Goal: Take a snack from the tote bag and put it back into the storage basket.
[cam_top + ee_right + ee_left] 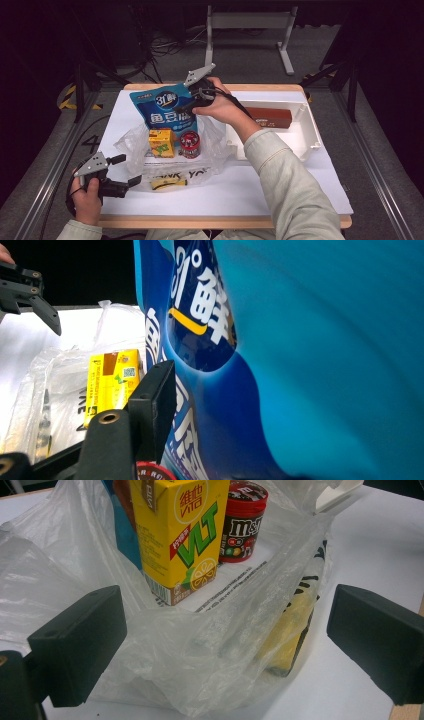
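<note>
A: High view first?
B: My right gripper clamps the blue snack pouch, upright above the clear plastic bag. My left gripper waits just beside the bag's near edge.

A: The left gripper view?
B: Jaws apart, bag between them, untouched; yellow VLT carton and M&M's tub beyond.

A: The right one?
B: One jaw presses the pouch.

Blue snack pouch upper centre: glossy plastic film. Clear bag mid frame: thin crinkly transparent plastic. Yellow drink carton: smooth coated paperboard. Red tub: shiny plastic. Tray right: white matt plastic. Tabletop: matt white, wood edge.
</note>
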Available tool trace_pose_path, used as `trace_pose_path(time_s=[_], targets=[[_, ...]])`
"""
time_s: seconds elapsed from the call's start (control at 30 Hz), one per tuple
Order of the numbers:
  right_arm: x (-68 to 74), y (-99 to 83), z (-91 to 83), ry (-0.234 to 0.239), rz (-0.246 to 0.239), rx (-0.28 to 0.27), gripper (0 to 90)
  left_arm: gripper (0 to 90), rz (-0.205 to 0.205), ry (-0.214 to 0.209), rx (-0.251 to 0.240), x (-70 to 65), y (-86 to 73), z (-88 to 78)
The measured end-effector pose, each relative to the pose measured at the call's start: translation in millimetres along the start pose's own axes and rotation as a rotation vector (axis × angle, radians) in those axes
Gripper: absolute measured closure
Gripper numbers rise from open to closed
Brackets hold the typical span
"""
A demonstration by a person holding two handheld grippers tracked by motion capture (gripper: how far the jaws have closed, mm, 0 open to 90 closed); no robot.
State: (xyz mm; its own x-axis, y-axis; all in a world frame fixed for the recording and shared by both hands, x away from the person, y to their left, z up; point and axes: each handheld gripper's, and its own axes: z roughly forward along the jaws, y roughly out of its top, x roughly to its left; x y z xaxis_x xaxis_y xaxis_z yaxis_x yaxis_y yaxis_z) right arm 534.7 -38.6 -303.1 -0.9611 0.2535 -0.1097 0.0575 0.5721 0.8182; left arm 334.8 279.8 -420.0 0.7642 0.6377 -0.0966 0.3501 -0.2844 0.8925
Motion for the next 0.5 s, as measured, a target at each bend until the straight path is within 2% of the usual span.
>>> trace_pose_path(time_s=[0.07, 0.13, 0.23, 0.5], targets=[[0.4, 0.3, 0.1, 0.002, -0.004, -0.004, 40.1, 3.3, 0.000, 0.000, 0.000, 0.0, 0.0, 0.0], [1.9, 0.8, 0.5, -0.004, -0.034, -0.002, 43.4, 3.3, 0.000, 0.000, 0.000, 0.1, 0.0, 0.0], [2.2, 1.2, -0.9, -0.008, -0.067, 0.013, 52.0, 3.3, -0.001, 0.000, -0.001, 0.2, 0.1, 0.0], [7.8, 4.0, -3.5, 0.007, -0.112, 0.054, 82.3, 3.3, -0.001, 0.002, -0.002, 0.1, 0.0, 0.0]])
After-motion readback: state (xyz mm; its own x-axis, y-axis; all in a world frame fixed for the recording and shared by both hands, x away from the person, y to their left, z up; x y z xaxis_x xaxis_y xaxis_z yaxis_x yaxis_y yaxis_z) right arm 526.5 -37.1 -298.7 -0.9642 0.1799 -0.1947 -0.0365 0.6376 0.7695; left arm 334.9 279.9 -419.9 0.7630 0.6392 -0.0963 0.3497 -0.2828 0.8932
